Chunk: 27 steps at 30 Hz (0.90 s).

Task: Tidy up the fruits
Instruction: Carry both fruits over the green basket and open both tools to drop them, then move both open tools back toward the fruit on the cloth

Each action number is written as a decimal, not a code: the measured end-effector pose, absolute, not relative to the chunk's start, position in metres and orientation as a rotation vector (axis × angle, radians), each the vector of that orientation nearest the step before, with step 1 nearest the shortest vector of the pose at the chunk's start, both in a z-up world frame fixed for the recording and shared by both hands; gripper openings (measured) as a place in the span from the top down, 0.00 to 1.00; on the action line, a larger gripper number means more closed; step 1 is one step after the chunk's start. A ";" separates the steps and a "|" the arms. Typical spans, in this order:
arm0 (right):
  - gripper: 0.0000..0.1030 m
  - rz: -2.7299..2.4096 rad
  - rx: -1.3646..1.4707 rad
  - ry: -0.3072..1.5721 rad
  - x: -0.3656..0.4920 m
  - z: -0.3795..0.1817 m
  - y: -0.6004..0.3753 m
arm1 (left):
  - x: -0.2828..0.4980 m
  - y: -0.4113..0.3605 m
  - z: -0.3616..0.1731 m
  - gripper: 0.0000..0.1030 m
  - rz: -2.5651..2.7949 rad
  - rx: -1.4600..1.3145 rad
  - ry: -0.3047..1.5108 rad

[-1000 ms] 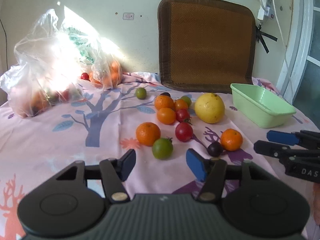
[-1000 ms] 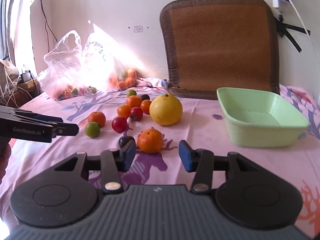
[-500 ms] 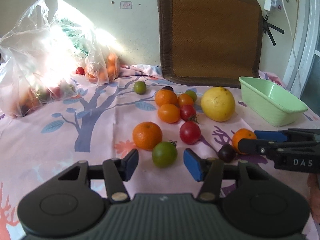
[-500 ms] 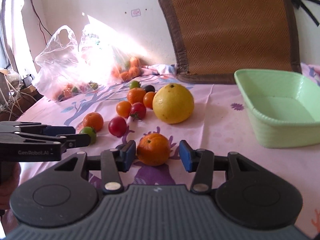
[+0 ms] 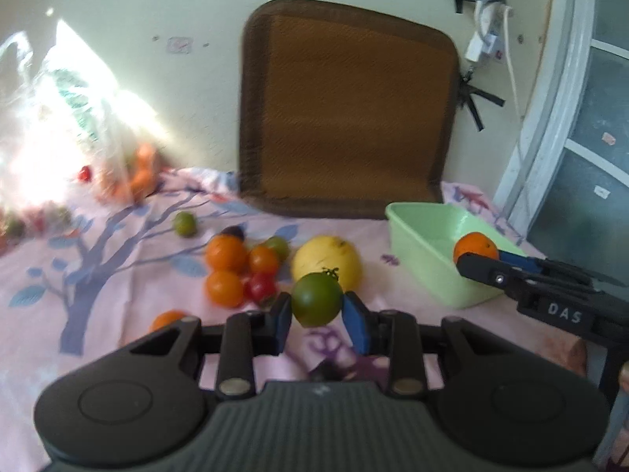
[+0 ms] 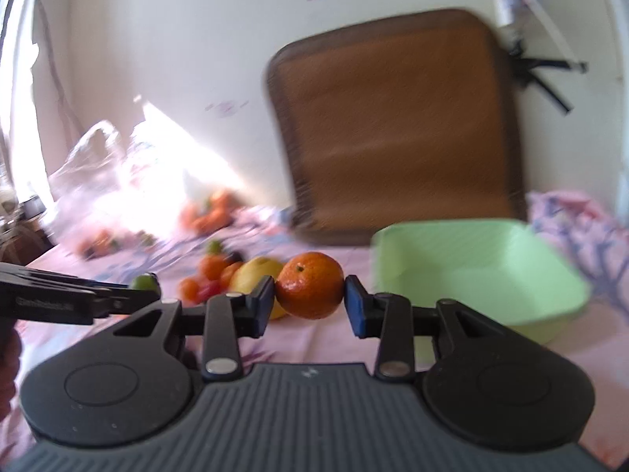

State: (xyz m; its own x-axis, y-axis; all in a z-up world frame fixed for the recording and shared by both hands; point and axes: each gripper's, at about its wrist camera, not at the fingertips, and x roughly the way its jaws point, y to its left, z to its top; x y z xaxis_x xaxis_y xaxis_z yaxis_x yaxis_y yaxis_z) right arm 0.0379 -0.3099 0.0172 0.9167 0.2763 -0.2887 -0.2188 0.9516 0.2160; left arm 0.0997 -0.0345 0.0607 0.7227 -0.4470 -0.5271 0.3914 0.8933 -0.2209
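The orange (image 6: 310,290) sits clamped between the right gripper (image 6: 309,306) pads, lifted clear of the cloth (image 6: 322,338); those jaws have just been closing onto it. It is round, with no real long axis, and its stem dimple faces up and toward the camera. The green tub (image 6: 475,275) lies just to its right and a little beyond, so the right hand is the nearer one; in the left wrist view the orange (image 5: 473,247) already shows against the tub's (image 5: 424,251) near wall.

The green tomato (image 5: 317,299) is pinched in the left gripper (image 5: 317,316), whose jaws have just closed on it, calyx pointing up. The tub is well to its right, past the big yellow fruit (image 5: 328,261). Loose fruit remains on the cloth.
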 end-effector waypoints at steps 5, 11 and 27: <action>0.60 0.051 0.173 0.317 0.049 0.002 -0.367 | 0.135 -0.124 0.068 0.72 -0.585 -0.050 0.599; 0.60 -0.001 0.158 0.364 0.062 -0.012 -0.395 | 0.165 -0.194 0.053 0.72 -0.619 -0.031 0.658; 0.58 -0.018 0.239 0.260 0.039 -0.006 -0.402 | 0.117 -0.168 0.066 0.56 -0.594 -0.032 0.575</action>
